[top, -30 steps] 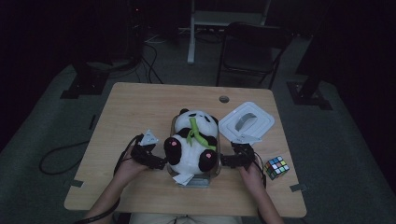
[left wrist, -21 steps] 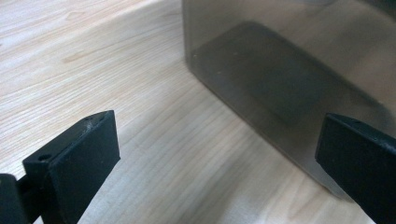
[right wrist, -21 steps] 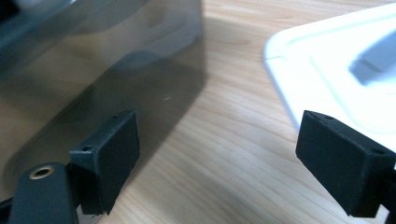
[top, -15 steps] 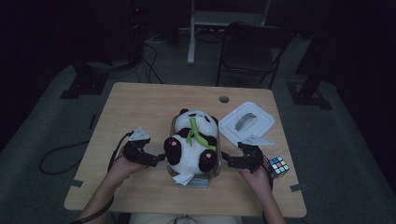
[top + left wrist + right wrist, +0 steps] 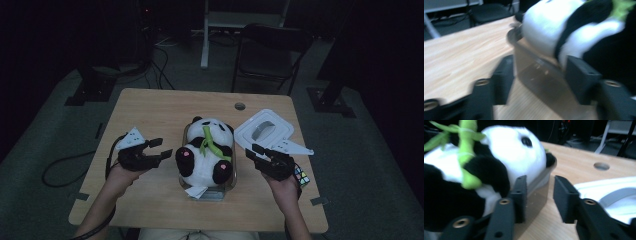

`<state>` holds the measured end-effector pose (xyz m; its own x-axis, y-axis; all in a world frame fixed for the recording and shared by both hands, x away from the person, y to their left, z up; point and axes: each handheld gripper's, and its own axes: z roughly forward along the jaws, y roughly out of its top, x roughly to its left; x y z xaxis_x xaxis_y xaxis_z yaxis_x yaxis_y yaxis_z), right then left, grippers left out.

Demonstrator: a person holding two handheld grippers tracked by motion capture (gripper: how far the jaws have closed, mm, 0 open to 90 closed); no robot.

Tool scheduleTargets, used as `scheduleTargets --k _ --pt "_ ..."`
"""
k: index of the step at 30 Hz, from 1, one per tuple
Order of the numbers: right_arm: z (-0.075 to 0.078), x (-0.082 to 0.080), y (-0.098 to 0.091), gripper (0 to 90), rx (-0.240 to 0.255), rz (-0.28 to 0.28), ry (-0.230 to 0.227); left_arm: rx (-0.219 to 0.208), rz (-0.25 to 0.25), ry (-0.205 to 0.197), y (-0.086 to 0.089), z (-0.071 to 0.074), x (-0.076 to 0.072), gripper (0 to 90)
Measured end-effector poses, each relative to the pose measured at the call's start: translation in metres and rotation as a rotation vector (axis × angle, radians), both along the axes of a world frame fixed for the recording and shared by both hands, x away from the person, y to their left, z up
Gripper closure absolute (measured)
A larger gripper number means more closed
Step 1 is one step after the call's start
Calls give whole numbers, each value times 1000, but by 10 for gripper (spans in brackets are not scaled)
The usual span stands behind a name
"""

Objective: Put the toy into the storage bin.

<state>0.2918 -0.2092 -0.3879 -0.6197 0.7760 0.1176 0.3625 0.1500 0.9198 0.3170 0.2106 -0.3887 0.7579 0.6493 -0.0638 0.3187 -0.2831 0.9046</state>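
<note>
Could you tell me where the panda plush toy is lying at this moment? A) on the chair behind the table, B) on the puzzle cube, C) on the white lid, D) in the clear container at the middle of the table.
D: the panda plush toy lies on its back in the clear container, with the white lid set apart beside it on the table.

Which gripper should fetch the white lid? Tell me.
Right. The right gripper hovers beside the white lid, jaws just closing with nothing between them; the panda container blocks the other side.
</note>
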Motion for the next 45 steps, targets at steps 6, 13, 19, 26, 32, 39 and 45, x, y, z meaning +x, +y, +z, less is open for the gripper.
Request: scheduleTargets --k 6,13,19,26,32,39,45 --pt "18 -7 4 900 -6 37 -29 -22 -45 -67 -4 29 -13 741" --pt "35 -13 14 900 6 88 -65 -35 -87 -113 -14 54 -21 900" --pt "46 -20 26 900 20 150 -78 -16 -169 -116 -28 62 -33 900" --pt "38 -26 42 900 28 233 -48 26 -206 -88 -39 55 -34 900" --pt "23 -26 51 900 23 267 -1 20 -226 -52 -39 48 -32 900" --pt "5 -23 54 900 -10 277 58 46 -267 7 -45 30 -29 900" --pt "-14 -17 59 900 -30 289 117 95 -297 76 -53 9 -24 900"
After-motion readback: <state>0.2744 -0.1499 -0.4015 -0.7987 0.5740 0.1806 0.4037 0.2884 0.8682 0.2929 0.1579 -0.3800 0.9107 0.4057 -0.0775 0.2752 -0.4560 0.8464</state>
